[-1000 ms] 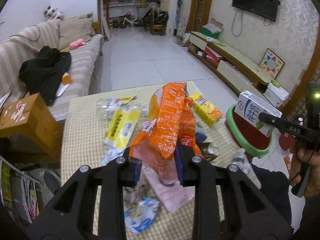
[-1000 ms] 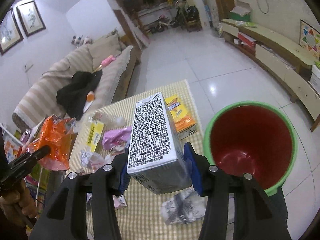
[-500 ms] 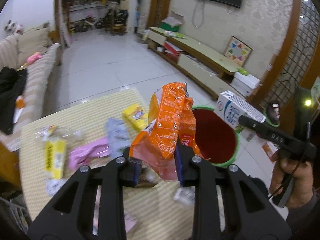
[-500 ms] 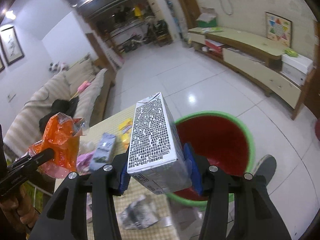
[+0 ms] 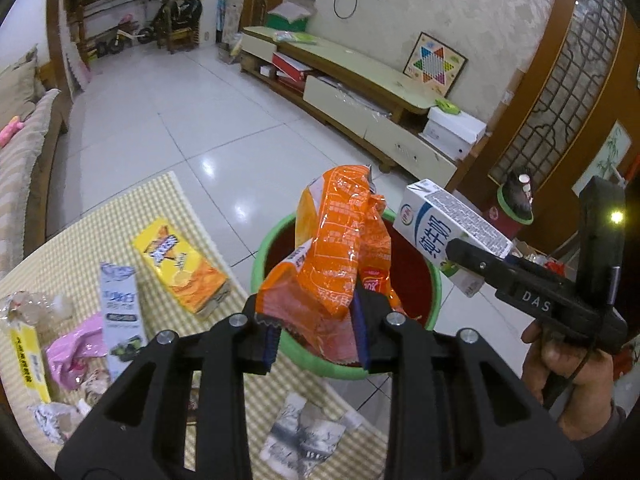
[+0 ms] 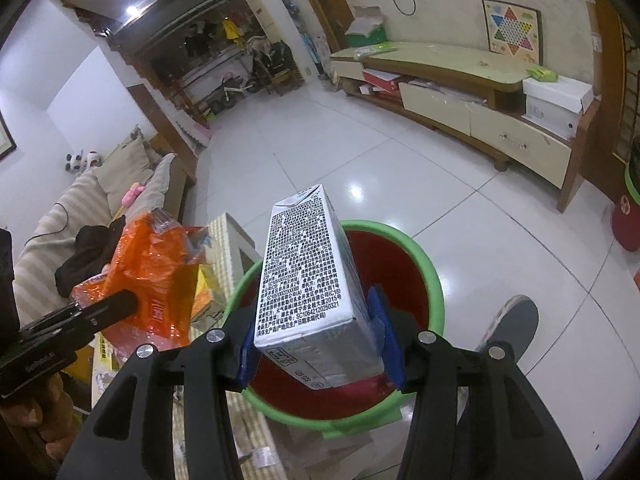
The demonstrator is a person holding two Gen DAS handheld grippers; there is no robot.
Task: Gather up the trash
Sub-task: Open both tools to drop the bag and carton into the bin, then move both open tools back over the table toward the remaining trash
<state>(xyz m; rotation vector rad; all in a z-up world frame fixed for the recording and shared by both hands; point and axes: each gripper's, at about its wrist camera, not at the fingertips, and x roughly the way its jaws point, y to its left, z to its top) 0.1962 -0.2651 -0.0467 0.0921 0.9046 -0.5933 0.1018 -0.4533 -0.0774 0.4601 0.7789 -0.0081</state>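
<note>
Our left gripper clamps the orange snack bag, its jaws just starting to part; the bag stands upright, long axis vertical, over the near rim of the red bin. Our right gripper squeezes the milk carton, long axis tilting up and away, above the bin's mouth. Beyond the bin lies bare tiled floor; the checked table edge sits just beside its green rim.

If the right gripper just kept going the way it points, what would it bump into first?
Probably the bin: the right gripper, shut on the carton, points down into its red inside, though depth is hard to judge.
</note>
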